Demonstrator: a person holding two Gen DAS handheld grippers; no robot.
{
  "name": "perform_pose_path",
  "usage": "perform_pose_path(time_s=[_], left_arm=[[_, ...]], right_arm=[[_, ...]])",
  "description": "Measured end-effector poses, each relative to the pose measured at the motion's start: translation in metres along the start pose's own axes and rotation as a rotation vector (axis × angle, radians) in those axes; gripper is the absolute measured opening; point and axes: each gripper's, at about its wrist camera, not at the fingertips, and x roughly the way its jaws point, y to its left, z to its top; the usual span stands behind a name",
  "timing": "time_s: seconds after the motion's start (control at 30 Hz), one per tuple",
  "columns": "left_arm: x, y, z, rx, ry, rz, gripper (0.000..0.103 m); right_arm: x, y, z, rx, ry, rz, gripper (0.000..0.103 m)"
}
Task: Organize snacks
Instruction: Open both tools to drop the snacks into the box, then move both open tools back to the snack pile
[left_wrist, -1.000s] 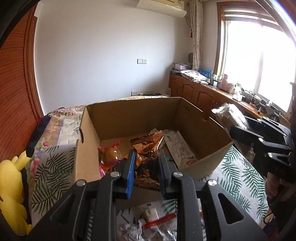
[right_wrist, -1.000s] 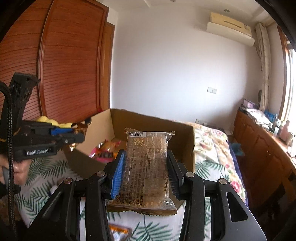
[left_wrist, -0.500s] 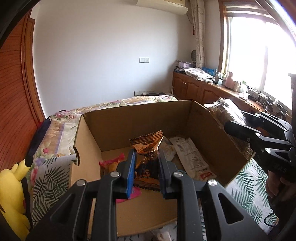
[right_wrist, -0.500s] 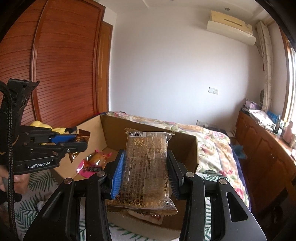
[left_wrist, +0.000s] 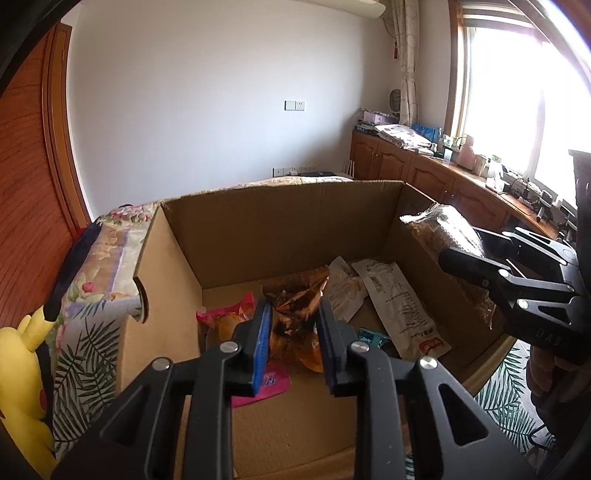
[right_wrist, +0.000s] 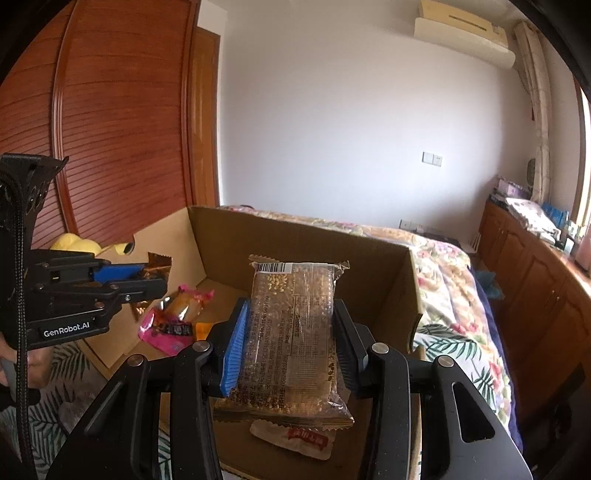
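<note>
Left gripper (left_wrist: 293, 334) clamped narrow on a crinkled gold-brown foil snack packet (left_wrist: 297, 317), held above the floor of the open cardboard box (left_wrist: 277, 218). Below and to its left lies a pink-wrapped snack (left_wrist: 221, 325); to its right, a long white packet (left_wrist: 400, 302) flat on the box floor. Right gripper (right_wrist: 290, 343) clamped wider on a clear-wrapped sesame bar packet (right_wrist: 291, 328), barcode end pointing away, held over the box's near-right side. Box sits on a leaf-print bed cover (left_wrist: 85, 354).
</note>
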Motion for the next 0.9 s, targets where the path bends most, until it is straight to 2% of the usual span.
perform_pose_path(time_s=[0.5,0.9], left_arm=[[-0.012,-0.005,-0.004,0.004,0.005,0.006,0.032],[-0.067,-0.009,-0.014,0.014,-0.033,0.018,0.033]], right_arm=[[-0.001,0.005,-0.004,-0.009,0.037,-0.016,0.053],[-0.057,0.020,-0.003,-0.010,-0.002,-0.029,0.053]])
